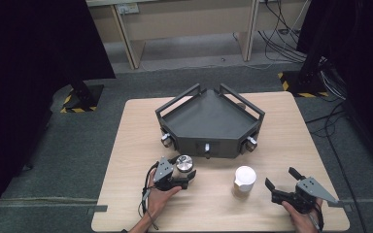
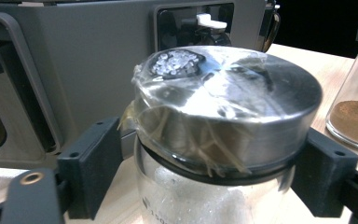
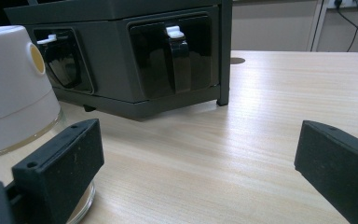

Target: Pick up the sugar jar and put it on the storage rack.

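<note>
1. The clear glass jar with a brushed metal lid wrapped in plastic film [image 2: 223,121] stands upright on the pale wooden table [image 1: 213,204], just in front of the dark grey angular tray rack [image 1: 209,121], towards its left corner.
2. The left gripper [image 1: 187,180] has the jar between its 2 black jaws – in the left gripper view the pads sit against the neck just under the lid, 1 on each side, so I judge it clenched on the jar.
3. The jar's long axis runs vertical and the jaws come in level, across that axis; a straight lift should keep it upright.
4. The right gripper [image 1: 281,187] rests released, jaws wide apart with bare table between them. The white-capped glass jar [image 1: 244,180] stands just to its left – near, not held.
5. The left hand [image 1: 161,196] is the nearer to the metal-lidded jar.
</note>
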Motion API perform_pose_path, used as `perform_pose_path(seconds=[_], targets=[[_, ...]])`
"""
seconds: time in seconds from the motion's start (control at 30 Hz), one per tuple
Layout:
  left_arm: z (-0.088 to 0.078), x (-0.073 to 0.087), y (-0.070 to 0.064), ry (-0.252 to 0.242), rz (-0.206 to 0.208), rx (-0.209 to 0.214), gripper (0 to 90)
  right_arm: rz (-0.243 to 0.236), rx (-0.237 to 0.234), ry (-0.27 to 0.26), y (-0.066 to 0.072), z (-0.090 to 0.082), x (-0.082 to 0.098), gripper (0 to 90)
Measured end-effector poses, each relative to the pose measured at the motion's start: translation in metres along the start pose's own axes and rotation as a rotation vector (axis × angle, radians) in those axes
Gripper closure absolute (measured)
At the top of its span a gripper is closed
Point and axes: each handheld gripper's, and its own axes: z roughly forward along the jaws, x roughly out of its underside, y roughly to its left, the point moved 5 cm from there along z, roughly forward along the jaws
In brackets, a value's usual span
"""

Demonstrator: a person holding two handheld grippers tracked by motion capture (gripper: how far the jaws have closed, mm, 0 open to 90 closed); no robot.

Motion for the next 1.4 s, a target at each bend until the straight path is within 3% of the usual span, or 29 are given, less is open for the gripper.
perform_pose_path(seconds=[0.33,0.77,1.4], targets=[[0.002,0.0,0.0,-0.003,0.017,0.023,30.5,0.008,0.0,0.003,-0.001,0.0,0.0,1.7],[0.001,-0.003,0.0,0.008,0.034,0.02,31.0,0.018,-0.004,0.001,-0.002,0.0,0.0,1.9],[-0.008,-0.013,0.001,0.0,0.021,0.032,31.1,0.004,0.003,0.001,0.0,-0.001,-0.001,1.9]])
